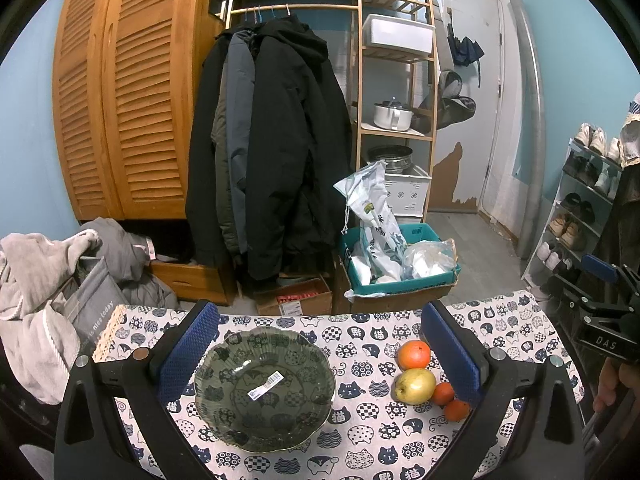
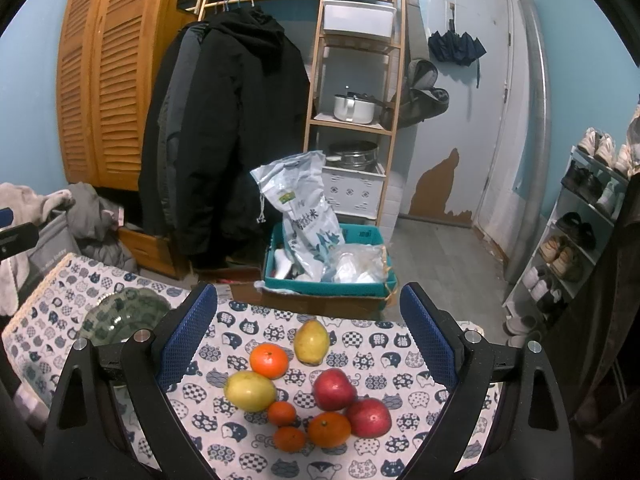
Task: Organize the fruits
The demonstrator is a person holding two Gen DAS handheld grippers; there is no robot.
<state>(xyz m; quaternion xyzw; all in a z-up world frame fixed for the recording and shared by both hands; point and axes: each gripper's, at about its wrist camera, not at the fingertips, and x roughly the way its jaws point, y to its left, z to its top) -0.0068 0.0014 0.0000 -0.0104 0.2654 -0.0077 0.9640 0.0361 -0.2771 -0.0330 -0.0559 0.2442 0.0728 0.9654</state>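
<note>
Green glass, scalloped at the rim, the bowl (image 1: 265, 389) sits empty on the cat-print tabletop (image 1: 372, 440) with only a barcode sticker (image 1: 266, 381) on its floor. The left gripper (image 1: 318, 354) hangs above it, jaws spread wide with nothing between them. The fruits lie in a loose cluster to the bowl's right — two yellow pears (image 2: 249, 391), two red apples (image 2: 334, 389), two larger oranges (image 2: 269, 360) and two small mandarins (image 2: 281, 413). The right gripper (image 2: 308, 338) hovers over this cluster, also spread wide and empty, touching no fruit. Beyond the tabletop's far edge stands a teal crate (image 2: 332, 284) stuffed with bags.
</note>
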